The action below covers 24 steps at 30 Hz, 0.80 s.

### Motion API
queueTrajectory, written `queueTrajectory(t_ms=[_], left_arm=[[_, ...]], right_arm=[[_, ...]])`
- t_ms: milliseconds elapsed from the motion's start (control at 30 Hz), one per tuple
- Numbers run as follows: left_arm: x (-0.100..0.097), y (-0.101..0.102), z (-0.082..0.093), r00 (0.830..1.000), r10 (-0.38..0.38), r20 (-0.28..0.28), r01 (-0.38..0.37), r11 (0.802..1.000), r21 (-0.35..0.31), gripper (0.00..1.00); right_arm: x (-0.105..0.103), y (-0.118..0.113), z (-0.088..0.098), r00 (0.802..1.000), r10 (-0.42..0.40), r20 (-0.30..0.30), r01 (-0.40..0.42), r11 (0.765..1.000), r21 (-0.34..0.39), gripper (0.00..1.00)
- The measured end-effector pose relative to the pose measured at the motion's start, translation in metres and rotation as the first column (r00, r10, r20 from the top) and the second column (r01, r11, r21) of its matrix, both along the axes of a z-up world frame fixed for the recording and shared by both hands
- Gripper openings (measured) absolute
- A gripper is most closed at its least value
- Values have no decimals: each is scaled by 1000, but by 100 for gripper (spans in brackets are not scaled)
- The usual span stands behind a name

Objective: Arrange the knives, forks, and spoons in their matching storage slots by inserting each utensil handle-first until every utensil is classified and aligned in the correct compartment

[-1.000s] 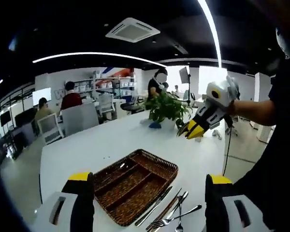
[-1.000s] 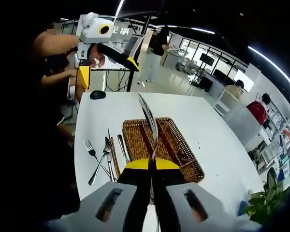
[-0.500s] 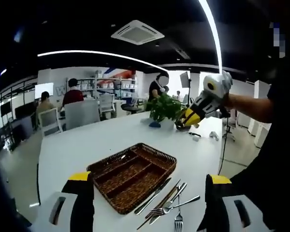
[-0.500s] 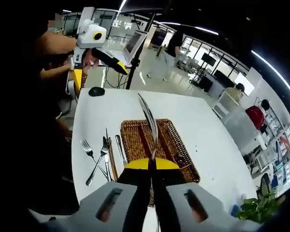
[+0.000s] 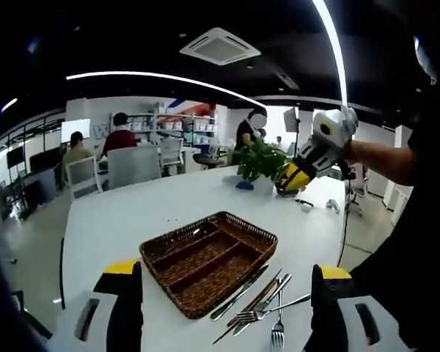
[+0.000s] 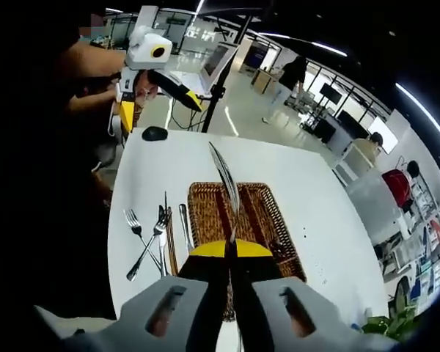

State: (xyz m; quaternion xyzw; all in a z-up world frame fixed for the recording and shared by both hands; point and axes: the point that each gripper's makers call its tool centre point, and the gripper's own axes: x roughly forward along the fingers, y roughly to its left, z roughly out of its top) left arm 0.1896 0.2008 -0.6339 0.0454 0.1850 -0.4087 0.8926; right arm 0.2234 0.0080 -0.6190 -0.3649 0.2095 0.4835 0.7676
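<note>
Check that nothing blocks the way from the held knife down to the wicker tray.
Nothing visible does. The right gripper is shut on the knife, held above the wicker tray. The tray's compartments look empty, and the remaining cutlery lies on the table beside the tray, not over it.

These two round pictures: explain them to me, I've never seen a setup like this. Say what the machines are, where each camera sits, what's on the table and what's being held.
There is no robot here. A person holds a two-jaw gripper in each hand, and a fisheye camera rides on each one, looking along its jaws.

In the left gripper view, the left gripper has its jaws wide apart and holds nothing. The right gripper is up in the air beyond it.

In the right gripper view, the right gripper is shut on a knife, blade pointing away.

On the white table sits a brown wicker tray with long compartments. Beside it lie loose utensils: forks, a knife and others that are hard to tell apart. A plant stands at the far end.
</note>
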Motion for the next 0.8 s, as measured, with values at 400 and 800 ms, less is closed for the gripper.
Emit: queueTrajectory(t_ms=[400, 800], left_arm=[[-1, -3, -4, 1000, -18, -24, 18, 1000, 14, 100], [2, -1, -10, 999, 10, -41, -9, 1000, 18, 100]], right_arm=[[13, -1, -2, 1000, -9, -3, 9, 1000, 10, 0], [28, 3, -6, 1000, 12, -17, -12, 1000, -6, 0]])
